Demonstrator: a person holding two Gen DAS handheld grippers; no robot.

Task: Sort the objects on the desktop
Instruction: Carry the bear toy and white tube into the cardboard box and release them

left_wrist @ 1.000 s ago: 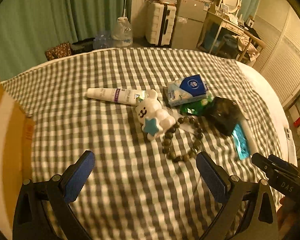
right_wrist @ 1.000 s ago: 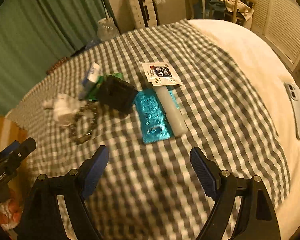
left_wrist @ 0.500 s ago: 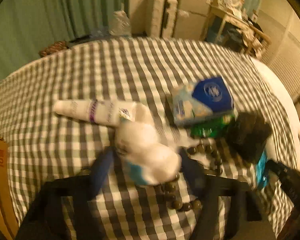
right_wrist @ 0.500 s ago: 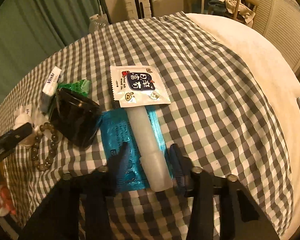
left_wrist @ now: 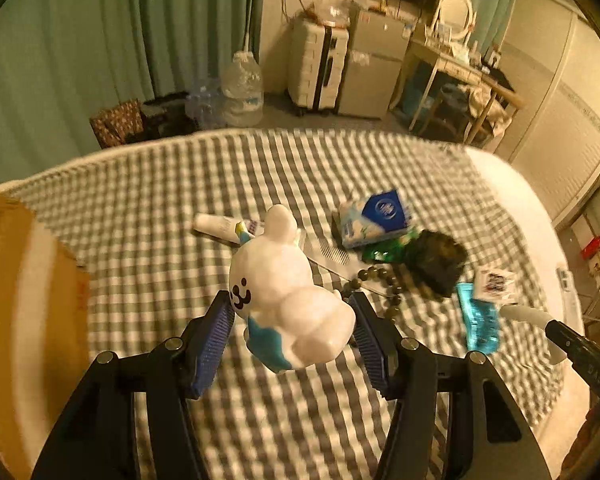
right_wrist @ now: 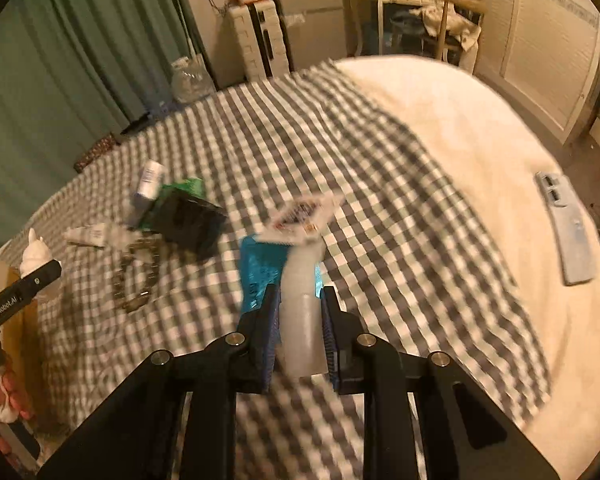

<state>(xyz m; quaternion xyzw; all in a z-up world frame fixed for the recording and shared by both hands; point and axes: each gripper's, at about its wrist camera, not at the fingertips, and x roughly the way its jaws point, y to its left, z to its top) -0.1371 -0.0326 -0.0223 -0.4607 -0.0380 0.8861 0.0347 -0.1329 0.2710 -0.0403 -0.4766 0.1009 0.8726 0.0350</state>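
My left gripper [left_wrist: 290, 316] is shut on a white bunny figure with a blue star [left_wrist: 284, 288] and holds it above the checked cloth [left_wrist: 148, 208]. My right gripper [right_wrist: 299, 312] is shut on a white tube with a printed card top [right_wrist: 300, 304], lifted off the cloth. A bead bracelet [left_wrist: 380, 288], a black pouch [left_wrist: 436, 264], a blue tissue pack [left_wrist: 376, 218], a green packet [left_wrist: 384, 250], a teal blister pack [left_wrist: 478, 320] and a white cream tube [left_wrist: 220, 226] lie on the cloth.
A cardboard box [left_wrist: 24, 320] stands at the left edge. A phone [right_wrist: 568, 224] lies on the white bedding at the right. A water jug [left_wrist: 242, 92], suitcase [left_wrist: 318, 68] and desk [left_wrist: 456, 80] stand beyond the bed.
Both grippers closed, the left on the bunny figure and the right on the white tube. Both then lifted their objects off the cloth.
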